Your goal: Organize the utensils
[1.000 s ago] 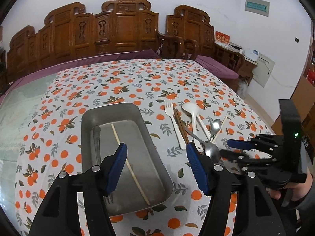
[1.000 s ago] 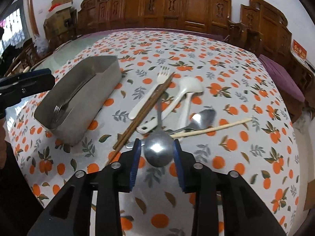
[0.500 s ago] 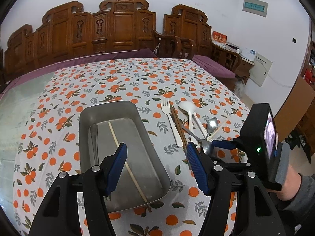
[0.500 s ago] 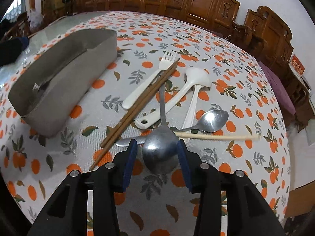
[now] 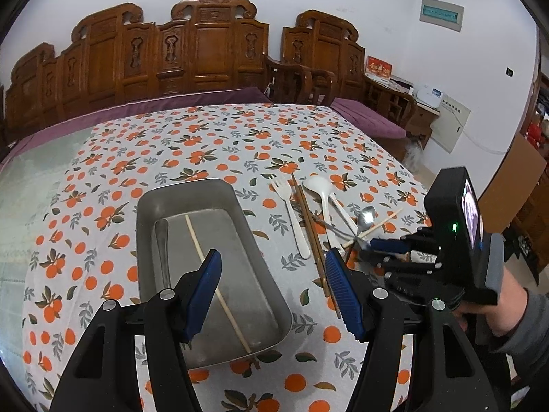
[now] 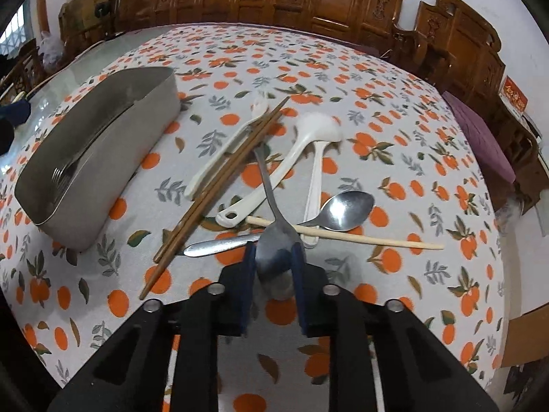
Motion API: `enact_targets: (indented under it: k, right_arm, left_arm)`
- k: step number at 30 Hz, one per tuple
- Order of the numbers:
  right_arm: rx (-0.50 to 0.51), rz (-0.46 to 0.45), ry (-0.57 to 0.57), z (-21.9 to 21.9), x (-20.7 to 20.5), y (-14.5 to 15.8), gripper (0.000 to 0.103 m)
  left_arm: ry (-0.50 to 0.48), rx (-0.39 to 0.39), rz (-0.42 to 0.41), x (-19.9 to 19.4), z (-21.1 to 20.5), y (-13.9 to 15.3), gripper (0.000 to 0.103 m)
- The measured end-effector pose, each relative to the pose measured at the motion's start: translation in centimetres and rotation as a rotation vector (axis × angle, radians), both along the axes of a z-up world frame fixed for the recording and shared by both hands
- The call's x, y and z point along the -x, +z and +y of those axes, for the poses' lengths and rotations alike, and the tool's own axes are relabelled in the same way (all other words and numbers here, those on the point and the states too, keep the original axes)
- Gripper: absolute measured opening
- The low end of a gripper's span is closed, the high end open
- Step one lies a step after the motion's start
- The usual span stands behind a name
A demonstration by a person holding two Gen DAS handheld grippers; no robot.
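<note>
Right gripper [image 6: 273, 267] has just closed, pinching the steel spoon's [image 6: 276, 247] bowl near the table's [image 6: 394, 110] edge, left gripper [image 5: 272, 290] spread empty; lifting may drag the pale chopstick [image 6: 346, 235] its neck crosses.

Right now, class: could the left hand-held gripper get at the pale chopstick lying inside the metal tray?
Probably yes. The left hand-held gripper hangs open right over the metal tray, its pads straddling the pale chopstick. Nothing covers the chopstick; only a metal utensil lies beside it, apart.
</note>
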State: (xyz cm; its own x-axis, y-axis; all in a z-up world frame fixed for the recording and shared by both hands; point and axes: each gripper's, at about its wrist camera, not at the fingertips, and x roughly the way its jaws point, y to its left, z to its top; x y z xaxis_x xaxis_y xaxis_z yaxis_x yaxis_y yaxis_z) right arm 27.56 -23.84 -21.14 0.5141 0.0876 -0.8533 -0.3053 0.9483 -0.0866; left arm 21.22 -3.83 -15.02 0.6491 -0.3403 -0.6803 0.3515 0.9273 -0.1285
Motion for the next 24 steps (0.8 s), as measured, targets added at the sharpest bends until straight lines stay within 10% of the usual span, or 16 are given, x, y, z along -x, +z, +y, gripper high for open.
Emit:
enact_targets:
  k: [24]
  right_arm:
    - [0.018,-0.065,-0.115,-5.2,-0.6,3.6,0.002]
  left_arm:
    - [-0.117,-0.060,0.017,1.8,-5.0,-2.6,0.053]
